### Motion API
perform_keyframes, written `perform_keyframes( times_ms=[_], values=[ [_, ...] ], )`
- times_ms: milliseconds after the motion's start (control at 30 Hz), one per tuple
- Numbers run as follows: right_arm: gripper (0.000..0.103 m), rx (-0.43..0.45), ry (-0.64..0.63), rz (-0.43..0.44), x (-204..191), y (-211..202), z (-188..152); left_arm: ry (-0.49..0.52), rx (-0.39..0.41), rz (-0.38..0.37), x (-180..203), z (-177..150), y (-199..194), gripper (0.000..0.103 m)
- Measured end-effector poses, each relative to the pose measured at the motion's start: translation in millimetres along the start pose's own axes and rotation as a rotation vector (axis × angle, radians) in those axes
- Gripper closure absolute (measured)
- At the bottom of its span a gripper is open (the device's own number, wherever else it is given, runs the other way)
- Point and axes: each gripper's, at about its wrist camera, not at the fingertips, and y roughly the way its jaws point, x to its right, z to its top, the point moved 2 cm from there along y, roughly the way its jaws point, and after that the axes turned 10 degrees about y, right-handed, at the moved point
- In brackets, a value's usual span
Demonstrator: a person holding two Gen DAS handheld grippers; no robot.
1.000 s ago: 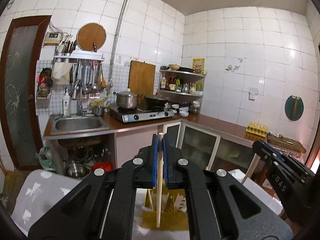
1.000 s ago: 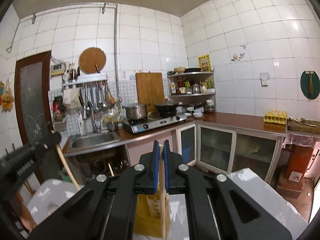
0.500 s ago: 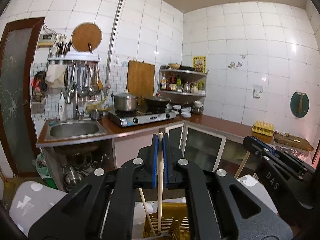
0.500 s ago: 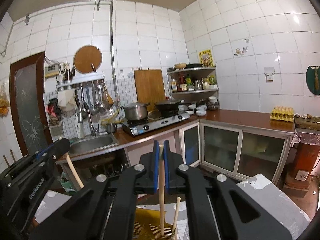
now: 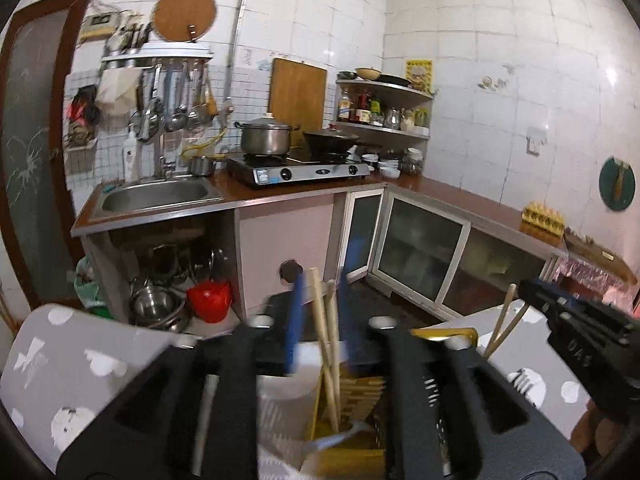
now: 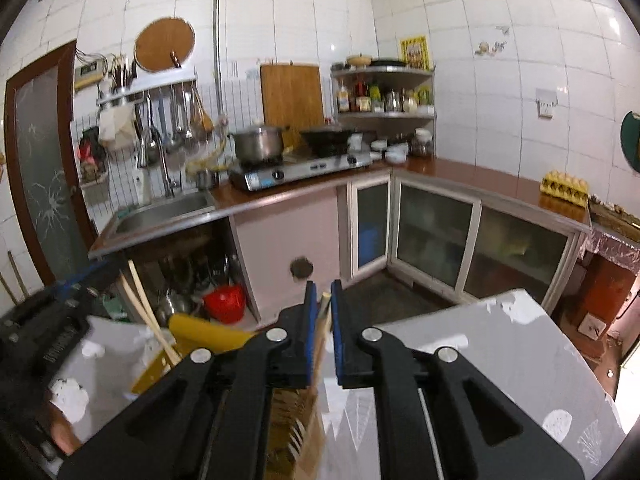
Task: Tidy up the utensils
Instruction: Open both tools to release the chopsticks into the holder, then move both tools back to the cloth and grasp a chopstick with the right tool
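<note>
A steel sink [image 5: 156, 196] sits at the far left of the brown counter [image 5: 460, 196], with a gas stove [image 5: 298, 170] to its right carrying a steel pot [image 5: 266, 138] and a dark wok [image 5: 330, 138]. A wooden cutting board [image 5: 298, 94] leans on the tiled wall behind. A corner shelf [image 5: 384, 106] holds bottles. An egg tray [image 5: 544, 214] sits far right. A red bowl [image 5: 210, 300] lies under the sink.

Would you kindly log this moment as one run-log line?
left gripper: jaws opening, chopsticks between | right gripper: jaws opening, chopstick between | target: yellow utensil basket
</note>
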Motion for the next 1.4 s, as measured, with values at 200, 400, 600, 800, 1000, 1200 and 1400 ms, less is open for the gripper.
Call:
perform_keyframes(
  times_ms=[200, 400, 600, 800, 1000, 1200, 1400],
  values=[
    [0.044, 0.011, 0.0, -0.046, 14, -44, -4, 0.005, 0.036, 0.059, -19, -1, -69, 0.015],
    [0.032, 0.002, -0.046, -0.067, 15, -93, -30, 0.002, 0.014, 0.079, -31, -23, -125, 0.005],
    [0.031, -0.073, -0.083, -0.06, 10, -112, -86, 0.013, -0.081, 0.101, -40, -76, -149, 0.005],
    [0.031, -0.185, -0.068, -0.052, 9, -100, -145, -0.028, -0.226, 0.112, -59, -135, -139, 0.005],
    [0.031, -0.279, -0.067, -0.053, 0, -76, -187, -0.032, -0.335, 0.133, -66, -178, -124, 0.005],
    [0.031, -0.336, -0.069, -0.053, -10, -59, -206, 0.023, -0.392, 0.166, -73, -202, -114, 0.005],
    [0.032, -0.379, -0.098, -0.049, -24, -48, -221, -0.005, -0.427, 0.178, -86, -217, -110, 0.005]
  ],
)
